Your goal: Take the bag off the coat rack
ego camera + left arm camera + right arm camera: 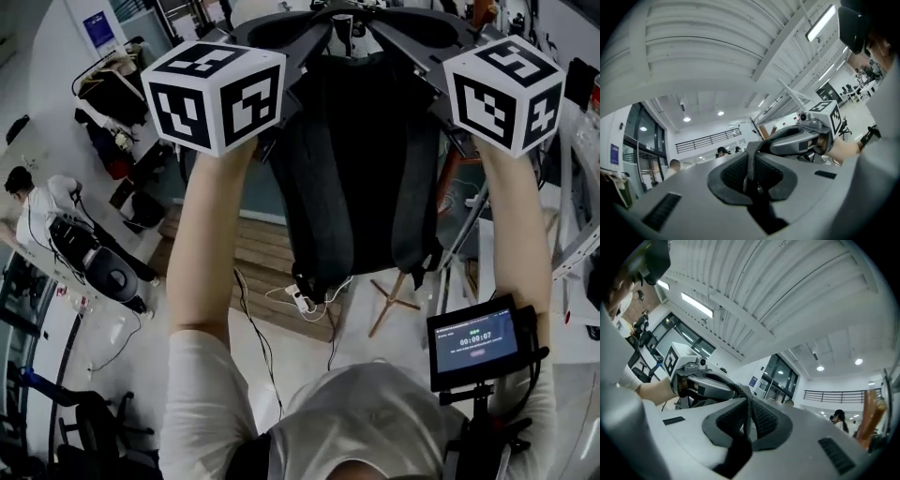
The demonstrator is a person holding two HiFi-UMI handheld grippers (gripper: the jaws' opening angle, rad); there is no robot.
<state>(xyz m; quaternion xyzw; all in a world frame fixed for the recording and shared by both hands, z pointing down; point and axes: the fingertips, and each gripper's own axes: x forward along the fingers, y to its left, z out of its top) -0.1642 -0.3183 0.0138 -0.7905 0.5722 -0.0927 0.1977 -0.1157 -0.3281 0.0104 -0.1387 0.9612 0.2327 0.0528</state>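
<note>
A black backpack [361, 159] hangs between my two raised grippers, its shoulder straps dangling toward the floor. My left gripper [298, 37] is shut on a dark strap [751, 164] at the bag's top, which is pinched between its mesh pads. My right gripper [412, 33] is shut on a strap [746, 411] the same way, from the other side. Both gripper cameras point up at the ceiling, and each sees the other gripper just across the strap. The wooden legs of the coat rack [392, 302] show on the floor below the bag; its hooks are hidden.
A small screen [473, 339] is mounted on a rig at my right forearm. Cables and a power strip [302, 302] lie on the floor by a wooden platform [262, 253]. A person [37, 202] crouches at far left near bags and gear.
</note>
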